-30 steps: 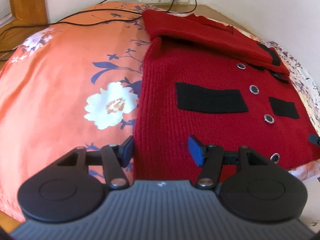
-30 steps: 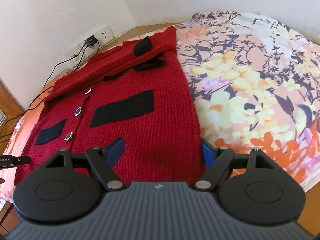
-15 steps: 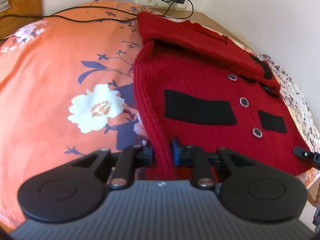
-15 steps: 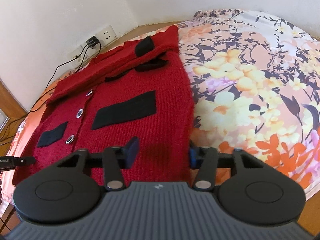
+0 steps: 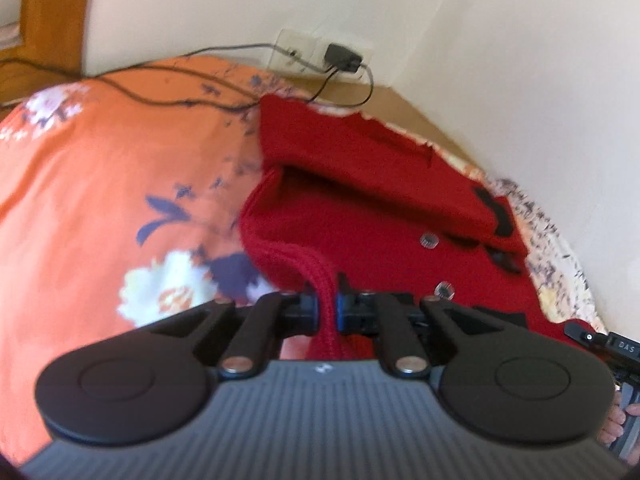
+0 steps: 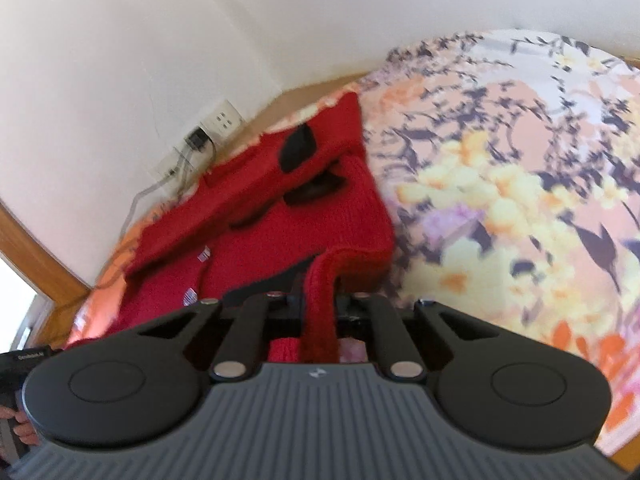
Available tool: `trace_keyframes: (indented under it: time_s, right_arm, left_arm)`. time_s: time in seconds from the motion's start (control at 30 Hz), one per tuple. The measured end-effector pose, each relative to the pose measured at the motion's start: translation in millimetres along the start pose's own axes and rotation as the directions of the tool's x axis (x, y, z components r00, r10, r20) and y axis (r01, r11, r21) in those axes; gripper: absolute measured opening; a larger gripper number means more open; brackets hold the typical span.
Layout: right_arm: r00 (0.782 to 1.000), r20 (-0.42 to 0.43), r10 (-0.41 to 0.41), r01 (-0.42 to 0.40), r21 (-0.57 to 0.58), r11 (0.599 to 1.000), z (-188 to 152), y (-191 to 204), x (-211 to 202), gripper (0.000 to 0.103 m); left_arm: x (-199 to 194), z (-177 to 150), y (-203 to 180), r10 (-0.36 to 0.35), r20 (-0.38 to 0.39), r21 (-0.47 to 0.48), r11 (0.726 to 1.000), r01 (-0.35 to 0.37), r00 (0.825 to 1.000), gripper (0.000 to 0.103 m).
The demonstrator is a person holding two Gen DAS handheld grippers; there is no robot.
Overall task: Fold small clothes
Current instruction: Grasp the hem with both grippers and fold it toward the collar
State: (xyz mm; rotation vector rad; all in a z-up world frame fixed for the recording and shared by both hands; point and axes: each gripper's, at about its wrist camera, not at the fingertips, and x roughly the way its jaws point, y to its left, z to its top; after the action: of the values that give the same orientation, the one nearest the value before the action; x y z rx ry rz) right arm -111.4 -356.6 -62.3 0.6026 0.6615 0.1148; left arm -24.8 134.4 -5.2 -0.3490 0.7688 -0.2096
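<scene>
A small red knitted cardigan [image 5: 360,208] with black patches and silver buttons lies on a flowered bedsheet [image 5: 100,200]; its sleeves are folded across the top. My left gripper [image 5: 327,308] is shut on the cardigan's bottom hem at its left corner and has lifted it. My right gripper [image 6: 320,304] is shut on the hem [image 6: 320,300] at the right corner of the cardigan [image 6: 280,208], also raised. The lower part of the garment hangs up from the bed toward both grippers.
A wall socket with a black charger [image 5: 340,56] and its cable [image 5: 160,96] sits behind the bed, also in the right wrist view [image 6: 196,140]. A wooden frame [image 5: 48,32] stands at the left. The flowered sheet [image 6: 520,200] spreads to the right.
Both grippers closed on the cardigan's bottom hem corners, then lifted the hem up and forward toward the collar. The black pockets have gone out of sight.
</scene>
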Motion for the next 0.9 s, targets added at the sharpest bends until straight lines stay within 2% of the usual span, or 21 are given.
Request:
trace_keyframes:
  time_s: [0.27, 0.47, 0.67, 0.9]
  right_arm:
    - [0.994, 0.07, 0.079, -0.077, -0.035, 0.996, 41.3, 21.5, 16.0, 0.01]
    - [0.99, 0.095, 0.101, -0.091, -0.101, 0.991, 77.2, 35.3, 38.1, 0.009]
    - [0.986, 0.118, 0.119, -0.105, -0.12, 0.987, 114.4, 37.2, 69.1, 0.009]
    - [0.99, 0.103, 0.093, -0.076, -0.156, 0.985, 141.7, 32.3, 112.8, 0.009]
  left_arm:
    - [7.5, 34.0, -11.7, 0.006, 0.071, -0.009, 1.0, -0.006, 0.997, 0.009]
    - [20.7, 63.2, -17.4, 0.042, 0.127, -0.024, 0.999, -0.039, 0.991, 0.009]
    - [46.3, 84.7, -25.1, 0.101, 0.166, -0.039, 0.995, -0.096, 0.981, 0.009]
    - [91.2, 91.2, -25.4, 0.206, 0.139, -0.039, 0.978, -0.203, 0.969, 0.009]
